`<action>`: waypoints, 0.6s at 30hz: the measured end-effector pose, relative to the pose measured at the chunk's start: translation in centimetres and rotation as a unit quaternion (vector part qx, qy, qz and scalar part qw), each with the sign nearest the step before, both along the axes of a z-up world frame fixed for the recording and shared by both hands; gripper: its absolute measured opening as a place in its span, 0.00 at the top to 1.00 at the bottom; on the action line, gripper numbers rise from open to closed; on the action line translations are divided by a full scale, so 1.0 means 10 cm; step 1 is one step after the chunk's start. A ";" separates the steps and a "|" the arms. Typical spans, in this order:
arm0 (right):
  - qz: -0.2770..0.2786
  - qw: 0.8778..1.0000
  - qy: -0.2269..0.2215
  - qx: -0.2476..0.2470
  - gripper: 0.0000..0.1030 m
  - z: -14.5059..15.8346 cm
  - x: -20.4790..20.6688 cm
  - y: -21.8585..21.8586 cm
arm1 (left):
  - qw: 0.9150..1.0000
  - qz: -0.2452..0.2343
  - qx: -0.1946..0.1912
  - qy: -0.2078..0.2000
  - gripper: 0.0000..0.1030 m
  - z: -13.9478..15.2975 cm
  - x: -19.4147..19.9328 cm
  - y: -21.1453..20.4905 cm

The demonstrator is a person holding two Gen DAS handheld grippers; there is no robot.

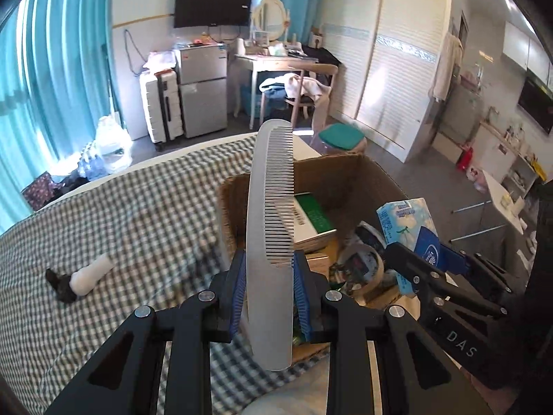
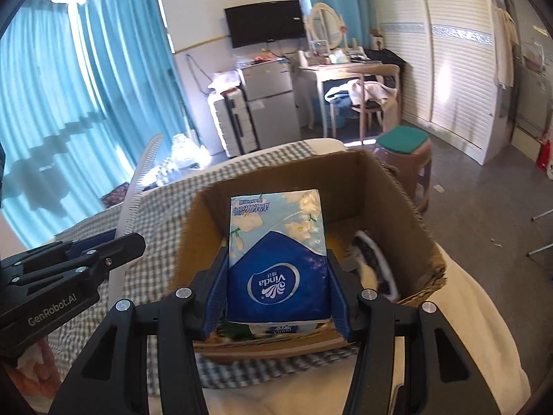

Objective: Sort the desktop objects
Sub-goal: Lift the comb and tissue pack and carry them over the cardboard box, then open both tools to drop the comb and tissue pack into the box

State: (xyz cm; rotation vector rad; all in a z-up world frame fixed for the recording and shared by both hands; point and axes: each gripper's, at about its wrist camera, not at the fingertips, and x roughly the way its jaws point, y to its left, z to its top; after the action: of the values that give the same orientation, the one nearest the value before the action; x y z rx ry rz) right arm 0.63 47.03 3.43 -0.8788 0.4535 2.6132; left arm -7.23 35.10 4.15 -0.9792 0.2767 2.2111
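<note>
Your left gripper (image 1: pixel 266 297) is clamping a white comb (image 1: pixel 271 207) and your right gripper (image 2: pixel 276 287) a blue tissue pack (image 2: pixel 278 252), both hanging over the cardboard box (image 2: pixel 408 221) on the checked cloth (image 1: pixel 121 207). What may be a small white bottle (image 1: pixel 90 274) is lying toward the cloth's left edge, with teal curtains (image 2: pixel 69 103) and a white wardrobe (image 1: pixel 397 69) standing behind.

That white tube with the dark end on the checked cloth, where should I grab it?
Grip the white tube across its white body, mid-length, coming from above with fingers either side of its long axis. It lies flat and slanted on the checked cloth, clear of other things; its dark end looks irregular, likely a poorer hold.
</note>
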 end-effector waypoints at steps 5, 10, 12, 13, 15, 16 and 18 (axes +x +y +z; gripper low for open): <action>-0.015 1.000 -0.027 0.002 0.51 -0.15 -0.15 0.31 | 1.000 -0.016 -0.013 -0.005 0.75 -0.22 0.01 0.40; -0.031 0.999 -0.029 0.005 0.44 -0.22 -0.18 0.46 | 0.999 -0.027 -0.031 -0.010 0.73 -0.39 -0.07 0.51; -0.045 0.999 -0.021 0.008 0.18 -0.23 -0.17 0.51 | 0.999 -0.030 -0.036 -0.012 0.48 -0.43 -0.10 0.51; -0.052 0.998 -0.018 0.007 0.15 -0.22 -0.16 0.55 | 0.999 -0.023 -0.046 -0.003 0.37 -0.44 -0.10 0.48; -0.062 0.998 -0.012 -0.002 0.15 -0.21 -0.13 0.61 | 0.998 -0.002 -0.054 0.019 0.03 -0.43 -0.07 0.41; -0.058 0.998 -0.010 -0.005 0.15 -0.20 -0.13 0.61 | 0.999 0.000 -0.046 0.026 0.03 -0.40 -0.06 0.35; -0.062 0.998 -0.011 0.009 0.15 -0.17 -0.09 0.57 | 0.999 0.005 -0.046 0.025 0.03 -0.37 -0.05 0.27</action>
State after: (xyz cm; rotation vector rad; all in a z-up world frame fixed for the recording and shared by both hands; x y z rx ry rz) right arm -0.28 52.68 1.72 -0.8458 0.4631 2.4895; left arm -7.74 37.83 0.40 -0.9774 0.4012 2.2512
